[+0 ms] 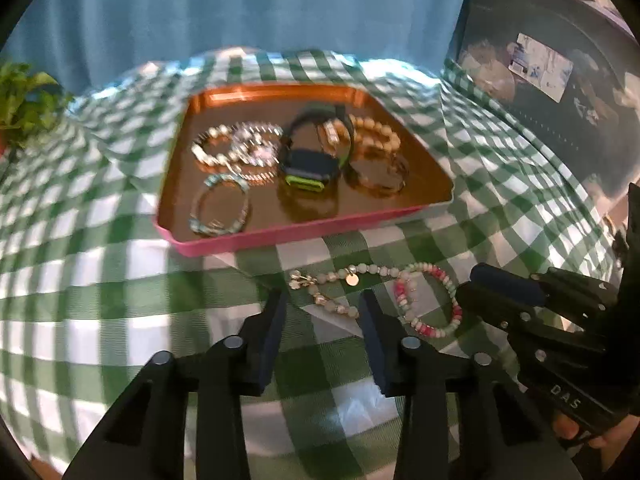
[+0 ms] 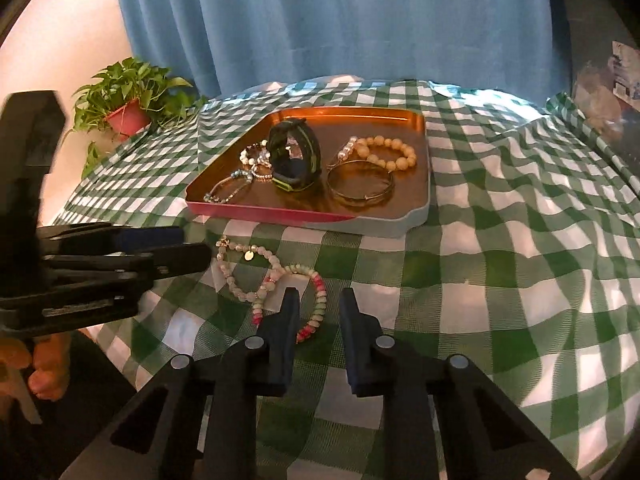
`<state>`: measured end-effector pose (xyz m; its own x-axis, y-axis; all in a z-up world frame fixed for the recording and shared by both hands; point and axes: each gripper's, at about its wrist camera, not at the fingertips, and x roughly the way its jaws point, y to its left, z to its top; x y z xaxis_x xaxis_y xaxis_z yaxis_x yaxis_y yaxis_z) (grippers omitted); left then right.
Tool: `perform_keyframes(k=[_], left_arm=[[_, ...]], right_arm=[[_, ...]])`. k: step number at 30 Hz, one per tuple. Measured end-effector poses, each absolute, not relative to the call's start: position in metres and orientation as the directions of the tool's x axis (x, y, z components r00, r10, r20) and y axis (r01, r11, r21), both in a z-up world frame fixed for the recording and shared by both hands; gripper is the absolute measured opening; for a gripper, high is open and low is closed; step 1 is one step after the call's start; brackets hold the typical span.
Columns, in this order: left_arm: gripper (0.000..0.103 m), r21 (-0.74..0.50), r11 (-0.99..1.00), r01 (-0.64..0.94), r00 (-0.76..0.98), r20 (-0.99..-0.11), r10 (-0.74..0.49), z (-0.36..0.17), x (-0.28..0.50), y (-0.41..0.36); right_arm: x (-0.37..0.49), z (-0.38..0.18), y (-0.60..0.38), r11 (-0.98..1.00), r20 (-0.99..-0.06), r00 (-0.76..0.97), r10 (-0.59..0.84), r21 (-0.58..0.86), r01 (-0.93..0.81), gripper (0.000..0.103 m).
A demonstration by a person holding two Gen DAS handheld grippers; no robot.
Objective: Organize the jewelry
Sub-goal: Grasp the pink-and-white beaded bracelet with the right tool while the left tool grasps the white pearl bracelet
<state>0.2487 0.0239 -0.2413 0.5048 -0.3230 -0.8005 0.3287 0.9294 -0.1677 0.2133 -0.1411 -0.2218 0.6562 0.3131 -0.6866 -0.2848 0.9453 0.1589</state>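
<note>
Both grippers, left gripper [image 1: 324, 312] and right gripper [image 2: 318, 308], are matte black with navy pads [image 1: 276, 344], round silver rivets [image 2: 254, 343]; white "DAS" lettering [image 1: 565, 397] at four o'clock.

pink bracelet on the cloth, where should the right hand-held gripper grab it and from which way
Probably the near arc of the pink bracelet, which lies flat on the cloth between the open right hand-held gripper fingers. Come from above and pinch across the bead strand. The far arc overlaps the pale bracelet, so gripping there risks dragging both.
</note>
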Motion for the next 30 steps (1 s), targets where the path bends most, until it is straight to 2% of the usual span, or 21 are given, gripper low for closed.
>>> perform_keyframes(k=[3,11,14,16,17,18,23,30], left_arm=[[0.026,-0.177,0.922,0.345,0.487,-0.806,-0.337,-0.246,0.254,0.02],[0.024,-0.131,0.929,0.347,0.517,-0.8,-0.306,-0.249,0.26,0.012],[0.005,-0.087,0.936,0.342,0.534,-0.802,-0.269,-0.25,0.26,0.012],[0.005,-0.109,0.932,0.344,0.525,-0.801,-0.288,-0.25,0.259,0.014],[0.005,-0.11,0.93,0.351,0.522,-0.801,-0.292,-0.25,0.258,0.015],[0.005,-0.112,0.927,0.357,0.517,-0.803,-0.296,-0.25,0.256,0.015],[0.005,-0.223,0.907,0.358,0.46,-0.803,-0.379,-0.249,0.248,0.025],[0.005,-0.231,0.916,0.329,0.496,-0.783,-0.376,-0.233,0.23,0.031]], right_arm=[[0.216,-0.227,-0.141,0.946,-0.695,0.65,0.307,0.147,-0.289,0.019],[0.219,-0.233,-0.135,0.951,-0.703,0.656,0.273,0.093,-0.297,0.02],[0.22,-0.234,-0.129,0.953,-0.702,0.668,0.249,0.055,-0.298,0.022],[0.22,-0.234,-0.123,0.953,-0.698,0.678,0.23,0.019,-0.303,0.021],[0.22,-0.234,-0.12,0.95,-0.697,0.68,0.228,0.006,-0.312,0.009],[0.22,-0.234,-0.119,0.945,-0.697,0.675,0.242,0.013,-0.326,0.006],[0.22,-0.233,-0.128,0.945,-0.698,0.66,0.28,0.08,-0.316,0.005],[0.215,-0.227,-0.145,0.959,-0.673,0.687,0.272,0.136,-0.247,0.005]])
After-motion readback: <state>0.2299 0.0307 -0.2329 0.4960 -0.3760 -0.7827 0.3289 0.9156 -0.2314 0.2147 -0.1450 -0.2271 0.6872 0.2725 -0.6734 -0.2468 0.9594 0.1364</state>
